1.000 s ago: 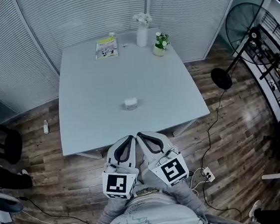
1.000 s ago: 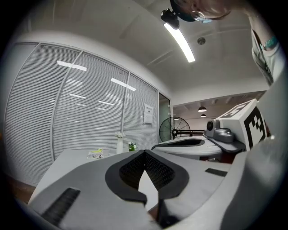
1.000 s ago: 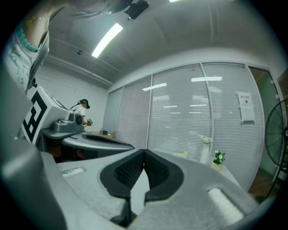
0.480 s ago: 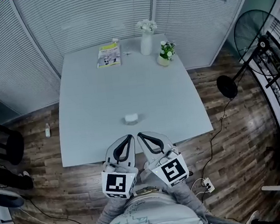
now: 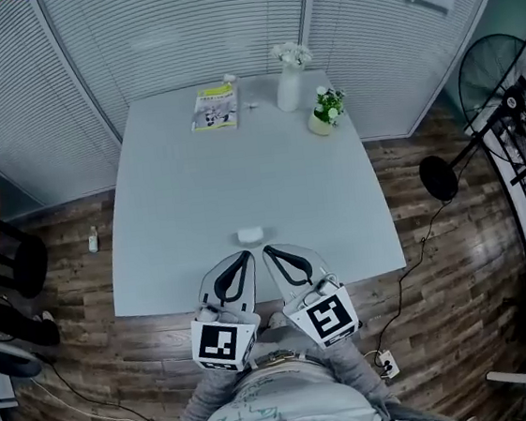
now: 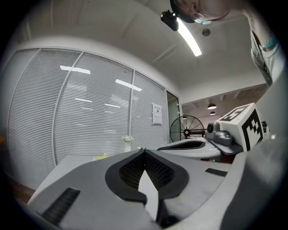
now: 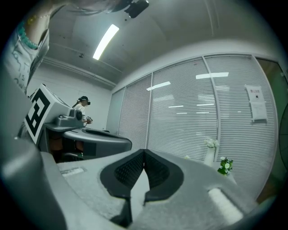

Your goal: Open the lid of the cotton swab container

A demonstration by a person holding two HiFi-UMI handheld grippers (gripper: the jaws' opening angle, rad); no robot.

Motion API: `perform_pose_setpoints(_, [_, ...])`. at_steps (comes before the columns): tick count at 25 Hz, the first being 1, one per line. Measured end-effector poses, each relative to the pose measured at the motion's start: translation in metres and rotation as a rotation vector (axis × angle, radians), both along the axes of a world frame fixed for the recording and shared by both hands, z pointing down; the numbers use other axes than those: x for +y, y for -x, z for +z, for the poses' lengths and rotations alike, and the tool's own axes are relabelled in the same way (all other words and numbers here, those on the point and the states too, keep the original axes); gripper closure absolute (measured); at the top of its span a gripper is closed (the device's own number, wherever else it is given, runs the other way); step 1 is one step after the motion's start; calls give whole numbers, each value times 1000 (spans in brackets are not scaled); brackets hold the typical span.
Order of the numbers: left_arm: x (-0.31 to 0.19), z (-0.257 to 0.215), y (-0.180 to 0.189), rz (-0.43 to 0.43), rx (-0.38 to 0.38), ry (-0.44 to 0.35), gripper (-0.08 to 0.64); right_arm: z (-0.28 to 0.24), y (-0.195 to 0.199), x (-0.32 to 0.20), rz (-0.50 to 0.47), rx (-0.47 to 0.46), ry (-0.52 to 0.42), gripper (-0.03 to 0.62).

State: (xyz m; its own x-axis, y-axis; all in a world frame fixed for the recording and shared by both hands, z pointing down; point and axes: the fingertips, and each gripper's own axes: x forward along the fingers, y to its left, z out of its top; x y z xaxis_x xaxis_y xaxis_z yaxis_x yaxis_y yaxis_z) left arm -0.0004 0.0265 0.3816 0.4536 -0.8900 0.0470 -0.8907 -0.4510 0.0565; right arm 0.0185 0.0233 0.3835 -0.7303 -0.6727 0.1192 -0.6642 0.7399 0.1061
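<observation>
A small white cotton swab container with its lid on sits on the pale grey table, close to the near edge. My left gripper and right gripper hover side by side just short of it, tips pointing at it, apart from it. Both are shut with nothing between the jaws. In the left gripper view the closed jaws fill the lower frame; the right gripper view shows the same for the right gripper. The container is hidden in both gripper views.
At the table's far edge lie a yellow-green booklet, a white vase of flowers and a small potted plant. A standing fan is at the right. Window blinds run behind the table. A cable and power strip lie on the wooden floor.
The head view has moved closer to the table, so the container now lies nearer the gripper tips. Both grippers stay shut, side by side.
</observation>
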Motion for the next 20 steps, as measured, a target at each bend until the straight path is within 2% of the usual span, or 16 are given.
perform_pose_setpoints(8, [-23, 5, 20, 16, 13, 4, 561, 8, 22, -22, -18, 6, 1, 592])
perform_pose_setpoints(20, [-82, 8, 55, 159, 22, 24, 561, 9, 64, -76, 83, 27, 7, 592])
